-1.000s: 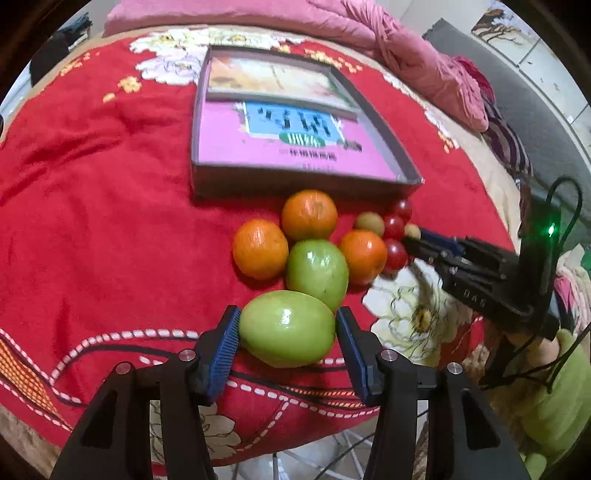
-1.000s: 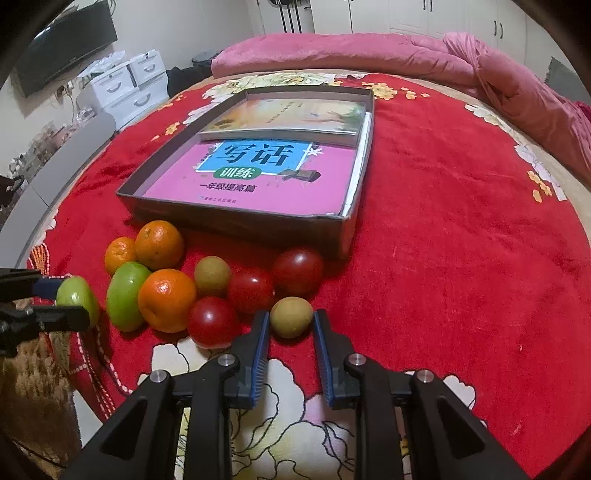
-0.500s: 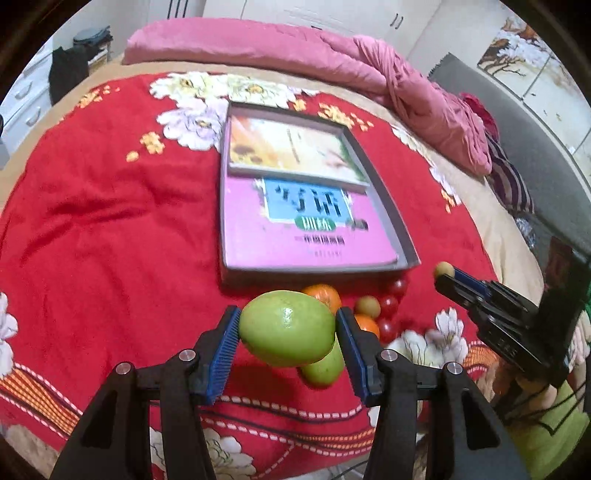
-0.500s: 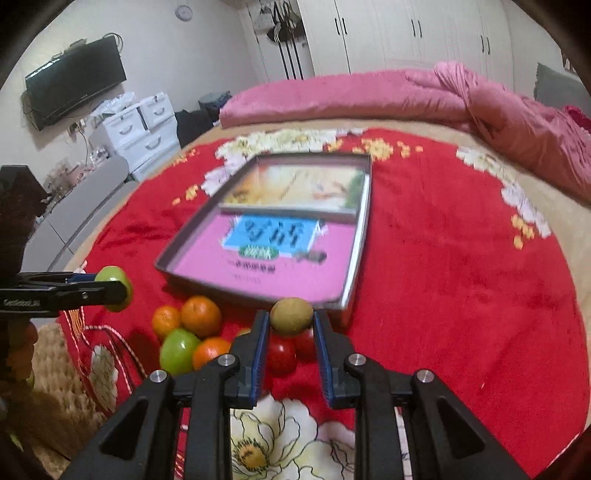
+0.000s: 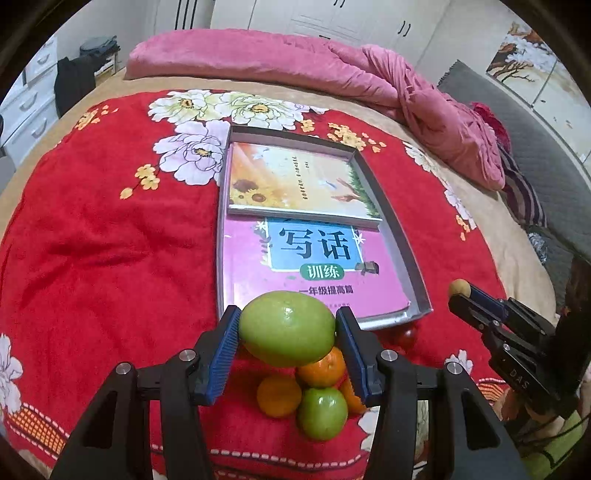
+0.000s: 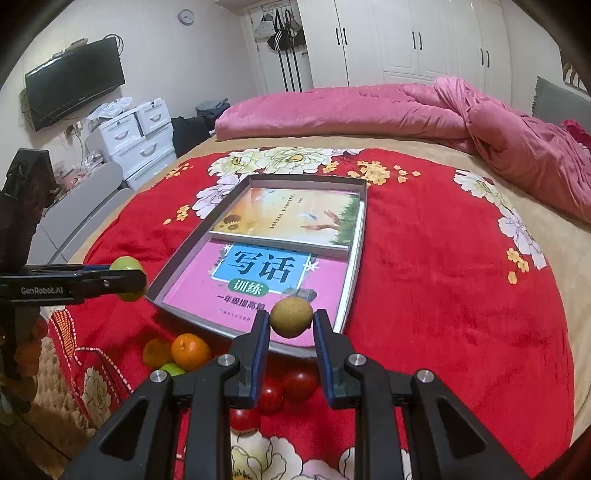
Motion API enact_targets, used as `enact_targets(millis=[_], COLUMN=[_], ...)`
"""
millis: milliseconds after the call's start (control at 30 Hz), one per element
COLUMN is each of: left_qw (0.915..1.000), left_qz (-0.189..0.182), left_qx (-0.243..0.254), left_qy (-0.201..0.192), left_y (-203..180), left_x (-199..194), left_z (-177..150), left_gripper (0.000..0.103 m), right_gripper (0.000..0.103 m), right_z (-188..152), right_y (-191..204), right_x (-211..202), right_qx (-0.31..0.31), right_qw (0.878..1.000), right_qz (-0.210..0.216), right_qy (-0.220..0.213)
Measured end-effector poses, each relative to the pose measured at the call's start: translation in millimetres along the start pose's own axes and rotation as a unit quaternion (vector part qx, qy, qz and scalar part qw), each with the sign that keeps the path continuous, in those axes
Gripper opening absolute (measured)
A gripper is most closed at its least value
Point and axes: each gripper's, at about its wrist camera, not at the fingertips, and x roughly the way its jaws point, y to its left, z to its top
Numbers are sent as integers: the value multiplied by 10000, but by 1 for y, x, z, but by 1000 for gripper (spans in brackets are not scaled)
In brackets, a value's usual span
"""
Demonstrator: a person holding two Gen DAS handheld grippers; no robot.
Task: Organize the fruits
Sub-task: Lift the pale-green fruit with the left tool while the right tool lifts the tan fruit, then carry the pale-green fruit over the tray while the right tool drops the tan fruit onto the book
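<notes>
Jaws of left gripper (image 5: 287,328) clamp green fruit (image 5: 286,326); right gripper (image 6: 291,323) clamps brown fruit (image 6: 291,316).

A black flat television (image 6: 74,79) hangs on the pale wall above a white drawer chest (image 6: 138,138). White panelled wardrobe doors (image 6: 413,40) line the far wall, a round wall clock (image 6: 185,16) beside them. A rumpled pink quilt (image 6: 406,110) crosses the bed.

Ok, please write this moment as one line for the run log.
left gripper: shut on green fruit, lifted | right gripper: shut on small brown fruit, lifted | tray: two books, no fruit
</notes>
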Motion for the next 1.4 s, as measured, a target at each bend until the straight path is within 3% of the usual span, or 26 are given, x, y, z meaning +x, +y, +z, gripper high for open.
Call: enact_targets(millis=[733, 1400], left_qw=[9987, 9980], left_qz=[412, 479], left_qx=[160, 149], left_qy=[245, 375], left_y=[-10, -3], left_x=[55, 71], left_z=[12, 4], left_gripper=[54, 54], right_gripper=[25, 25], right_z=[-1, -5], right_y=[-4, -1], right_x=[32, 62], right_qx=[128, 112], right_qw=[9995, 9977], right_qz=[-11, -121], right_qy=[299, 664])
